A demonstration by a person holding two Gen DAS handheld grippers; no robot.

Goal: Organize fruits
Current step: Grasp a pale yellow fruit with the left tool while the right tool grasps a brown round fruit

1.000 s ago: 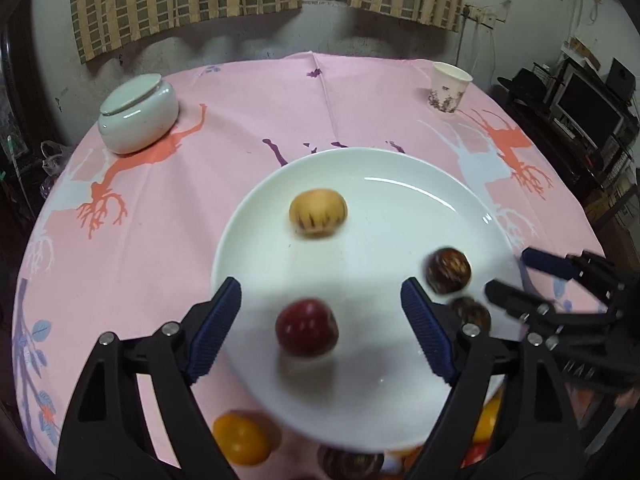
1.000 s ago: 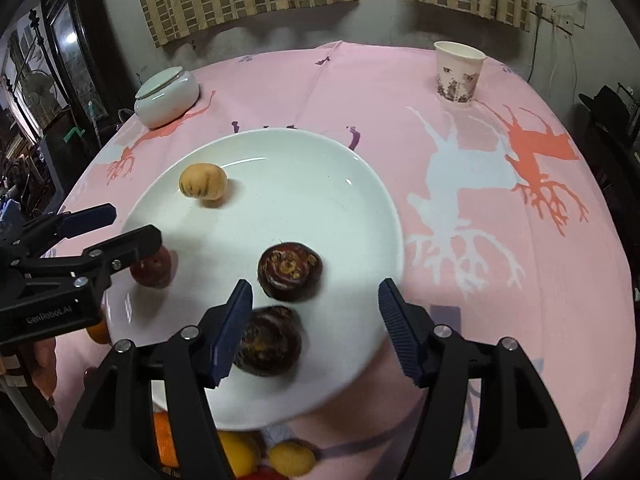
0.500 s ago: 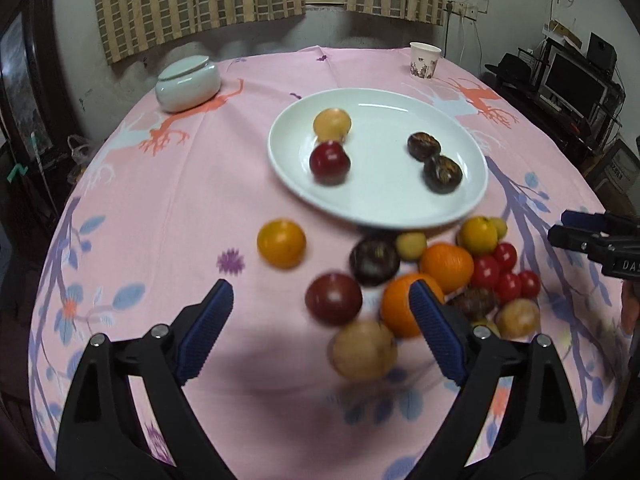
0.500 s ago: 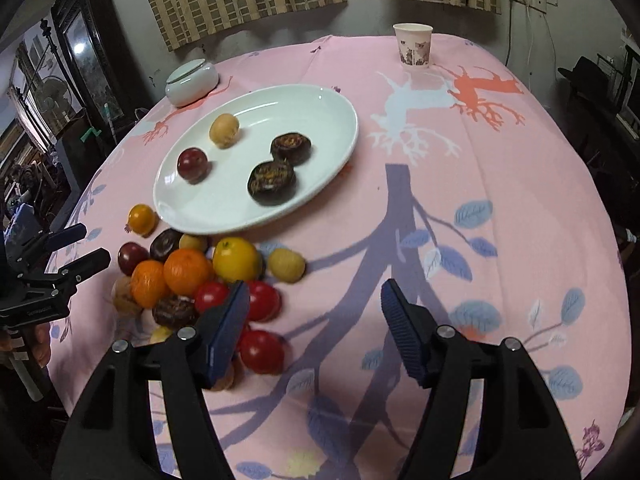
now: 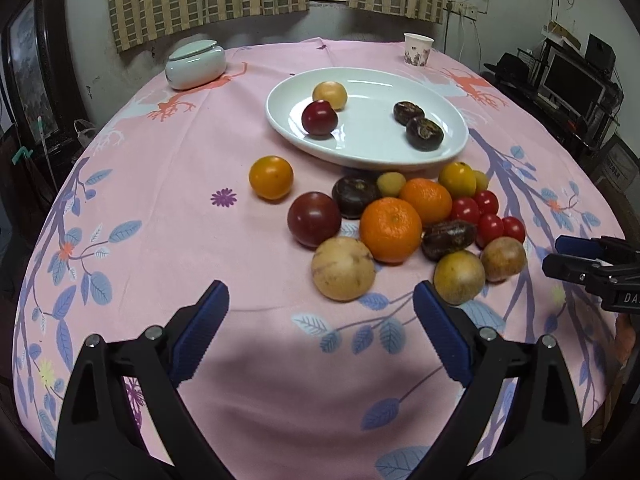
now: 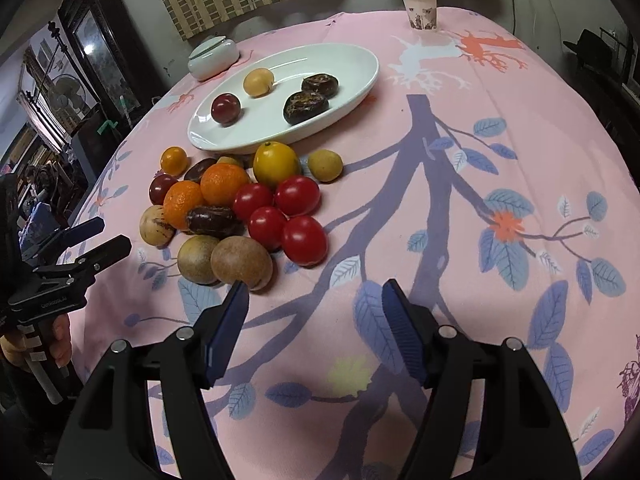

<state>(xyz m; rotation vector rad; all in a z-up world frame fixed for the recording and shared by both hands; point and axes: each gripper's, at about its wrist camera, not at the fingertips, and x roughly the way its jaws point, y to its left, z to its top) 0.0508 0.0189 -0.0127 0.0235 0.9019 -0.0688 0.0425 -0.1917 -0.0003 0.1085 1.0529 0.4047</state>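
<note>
Loose fruits (image 5: 390, 228) lie heaped on the pink worktop (image 5: 160, 208) just near of a white oval plate (image 5: 368, 152) holding a red plum (image 5: 319, 117), a yellow fruit (image 5: 330, 95) and two dark fruits (image 5: 424, 133). The left hand-held gripper (image 5: 320, 320), whose jaws have just been opening, stands wide and empty; the right hand-held gripper (image 6: 314, 322) is partly open, also empty. A lidded jar (image 5: 195, 64) and paper cup (image 5: 418, 49) stand far, well apart.
</note>
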